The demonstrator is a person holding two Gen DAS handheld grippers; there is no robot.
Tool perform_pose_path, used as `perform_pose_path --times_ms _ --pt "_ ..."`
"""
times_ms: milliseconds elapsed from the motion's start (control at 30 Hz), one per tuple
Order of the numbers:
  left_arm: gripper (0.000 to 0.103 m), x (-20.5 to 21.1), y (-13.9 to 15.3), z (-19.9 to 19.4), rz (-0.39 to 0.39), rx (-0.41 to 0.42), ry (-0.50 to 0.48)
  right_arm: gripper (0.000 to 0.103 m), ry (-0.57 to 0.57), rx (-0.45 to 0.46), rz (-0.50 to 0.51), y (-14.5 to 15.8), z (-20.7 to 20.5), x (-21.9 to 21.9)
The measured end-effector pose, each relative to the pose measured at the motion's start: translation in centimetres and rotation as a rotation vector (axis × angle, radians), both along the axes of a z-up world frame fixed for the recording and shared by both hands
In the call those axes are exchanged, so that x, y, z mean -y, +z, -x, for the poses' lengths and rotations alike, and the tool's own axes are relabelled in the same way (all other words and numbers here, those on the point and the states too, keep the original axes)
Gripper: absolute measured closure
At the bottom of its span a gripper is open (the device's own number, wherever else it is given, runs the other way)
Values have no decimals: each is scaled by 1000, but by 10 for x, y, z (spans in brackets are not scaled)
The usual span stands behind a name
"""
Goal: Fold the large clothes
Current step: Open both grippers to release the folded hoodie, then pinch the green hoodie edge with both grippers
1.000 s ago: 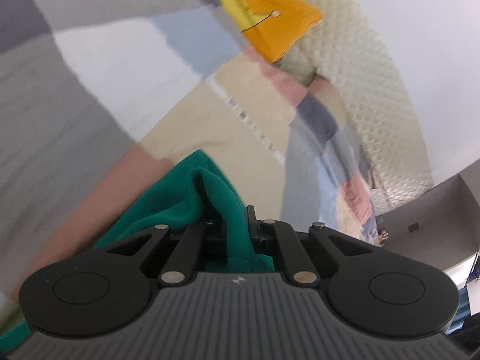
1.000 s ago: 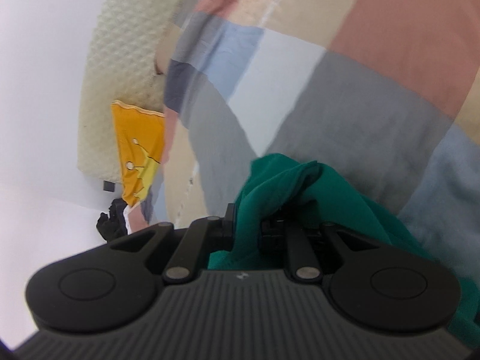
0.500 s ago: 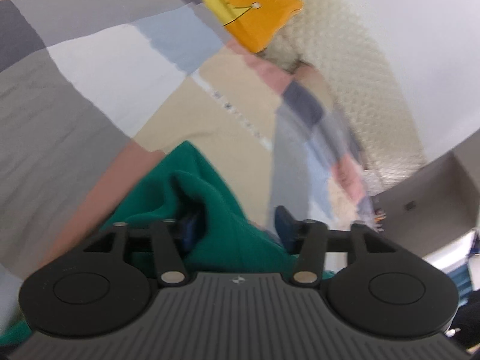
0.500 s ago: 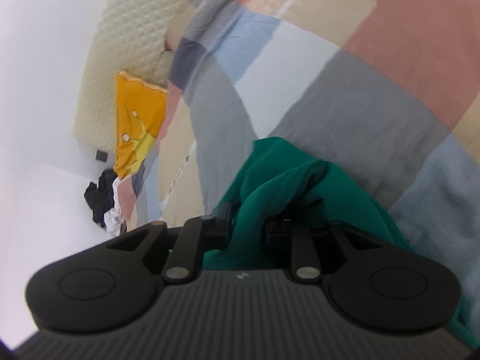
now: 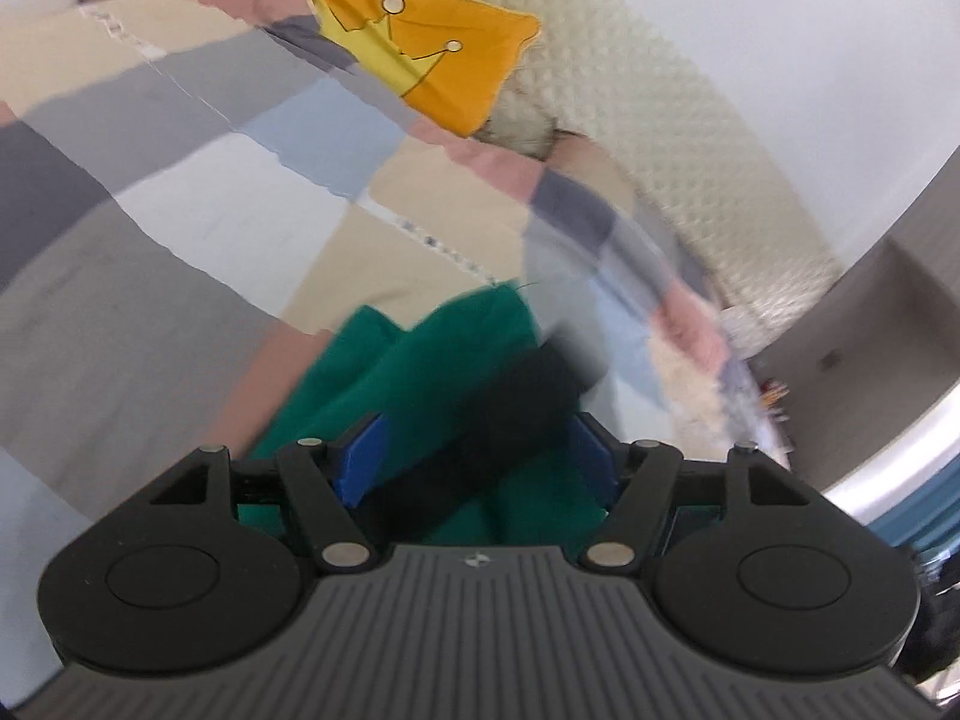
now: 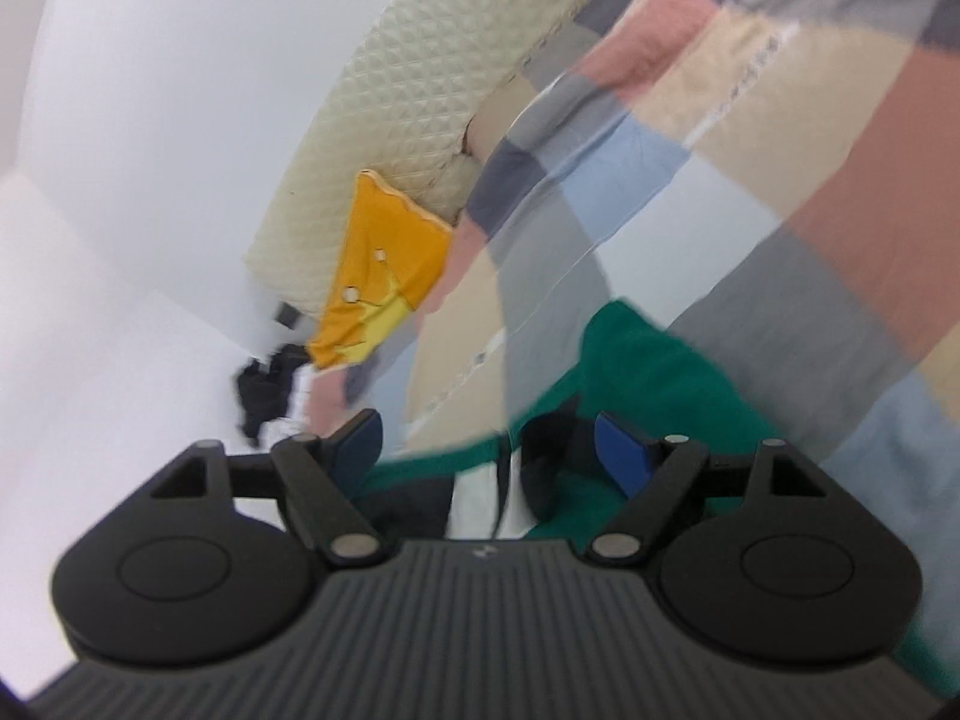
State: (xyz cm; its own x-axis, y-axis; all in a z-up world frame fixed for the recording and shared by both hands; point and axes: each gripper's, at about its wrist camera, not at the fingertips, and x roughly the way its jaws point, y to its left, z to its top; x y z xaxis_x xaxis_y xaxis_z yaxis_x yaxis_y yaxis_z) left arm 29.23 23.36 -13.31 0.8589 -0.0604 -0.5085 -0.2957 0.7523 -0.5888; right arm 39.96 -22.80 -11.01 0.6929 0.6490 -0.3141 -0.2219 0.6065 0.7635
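Nearest to me, my left tongs (image 5: 480,456) stand released; their jaws have just been opening, and the green garment (image 5: 420,372) lies loose between the blue pads (image 5: 363,459) without being pinched. A dark blurred band crosses the cloth there; I cannot tell what it is. My right tongs (image 6: 489,447) are released too, jaws likewise just opened, with the green garment (image 6: 648,360) under and between them, untouched by the pads. The garment rests bunched on the bed's patchwork cover (image 5: 180,228), toward its near edge. Farther off, an orange pillow (image 5: 438,66) with a yellow crown lies at the bed's far edge, against the cream quilted headboard (image 5: 660,120).
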Motion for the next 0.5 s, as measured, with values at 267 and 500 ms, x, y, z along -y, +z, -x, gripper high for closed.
perform_pose_path --times_ms 267,500 --pt "33 -14 -13 -16 70 24 1 23 -20 -47 188 -9 -34 -27" --pt "32 -11 -10 -51 78 45 -75 23 -1 -20 414 -20 -56 -54"
